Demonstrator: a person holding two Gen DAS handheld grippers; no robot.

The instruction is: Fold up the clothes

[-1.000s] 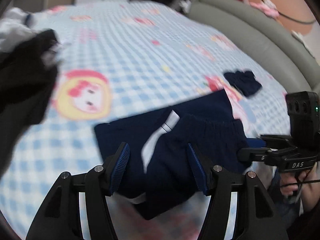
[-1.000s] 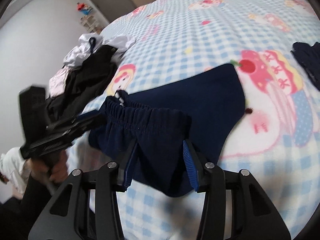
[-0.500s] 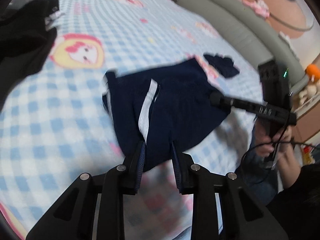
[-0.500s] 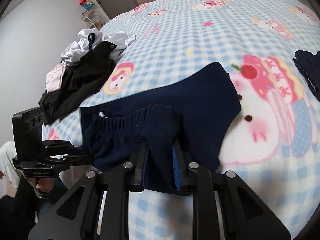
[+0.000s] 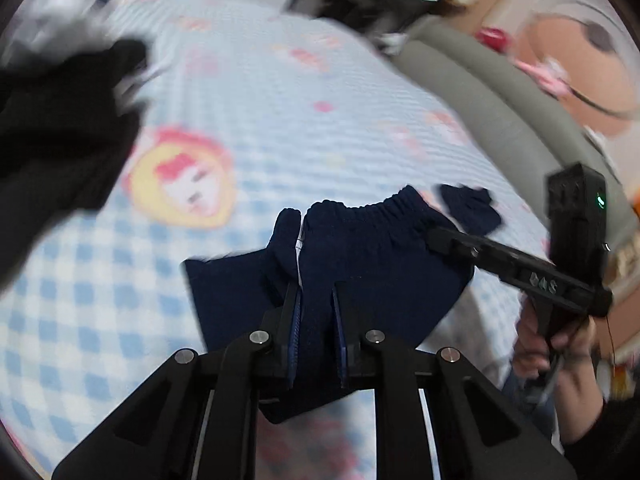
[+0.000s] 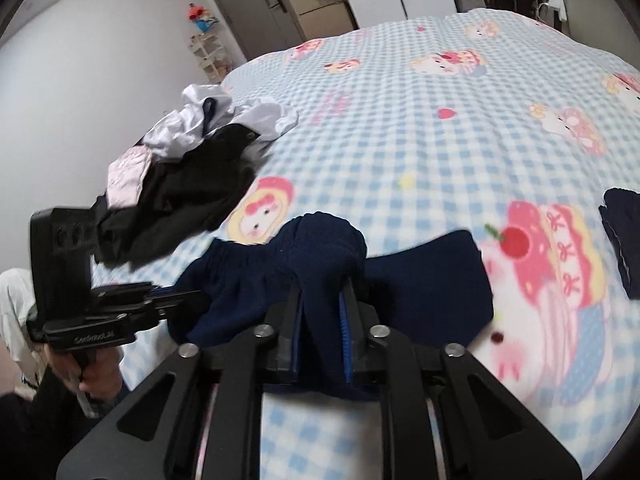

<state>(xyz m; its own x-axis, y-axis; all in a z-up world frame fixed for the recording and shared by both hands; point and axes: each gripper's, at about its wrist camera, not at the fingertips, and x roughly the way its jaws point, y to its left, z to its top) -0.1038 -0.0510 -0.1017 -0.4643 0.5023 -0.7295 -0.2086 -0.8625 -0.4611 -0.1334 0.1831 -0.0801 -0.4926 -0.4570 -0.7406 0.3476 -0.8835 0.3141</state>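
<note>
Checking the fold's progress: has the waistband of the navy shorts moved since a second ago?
Yes. The waistband, pinched by both grippers, has risen off the checked bedspread toward the yellow-haired cartoon face.

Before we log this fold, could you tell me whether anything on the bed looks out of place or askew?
The navy shorts are bunched, lifted by the left gripper and right gripper. A jumbled pile of unfolded clothes sits at the bed's edge. Nothing looks spilled or damaged.
</note>
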